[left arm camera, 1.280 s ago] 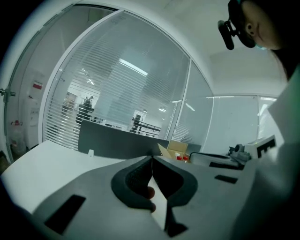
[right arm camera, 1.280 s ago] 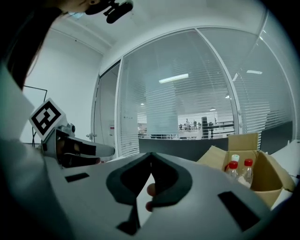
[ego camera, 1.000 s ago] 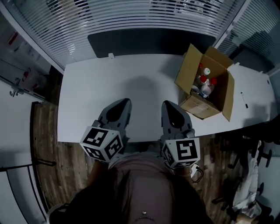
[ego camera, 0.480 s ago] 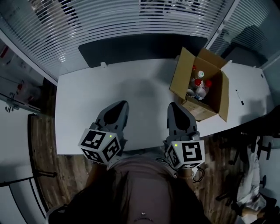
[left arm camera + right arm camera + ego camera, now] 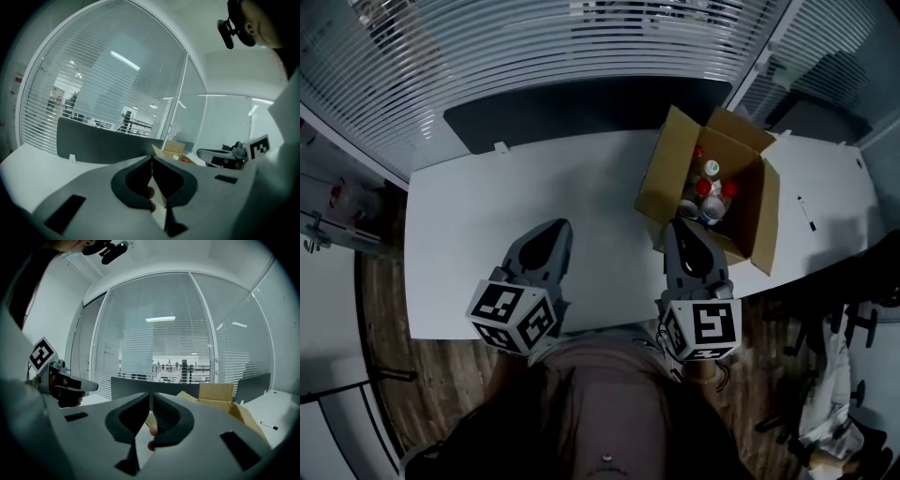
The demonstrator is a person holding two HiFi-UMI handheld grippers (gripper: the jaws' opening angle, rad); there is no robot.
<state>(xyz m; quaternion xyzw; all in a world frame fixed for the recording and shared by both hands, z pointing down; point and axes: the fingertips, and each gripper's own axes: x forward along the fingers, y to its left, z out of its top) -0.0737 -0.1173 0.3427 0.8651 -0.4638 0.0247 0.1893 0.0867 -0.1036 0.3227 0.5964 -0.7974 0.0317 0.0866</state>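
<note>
Office, likely a meeting room. It is enclosed by glass partitions point(image 5: 581, 37) fitted with slatted blinds. A long white counter point(image 5: 469, 234) is backed by a dark privacy screen point(image 5: 581, 108). Strip ceiling lights point(image 5: 124, 61) and an open-plan area with people standing point(image 5: 180, 365) are seen through the glass. Wood-plank floor point(image 5: 380, 309); swivel-chair base point(image 5: 853, 323) at the right.

White table point(image 5: 487, 234) bears an open cardboard box point(image 5: 661, 178) and a pen point(image 5: 807, 214).
</note>
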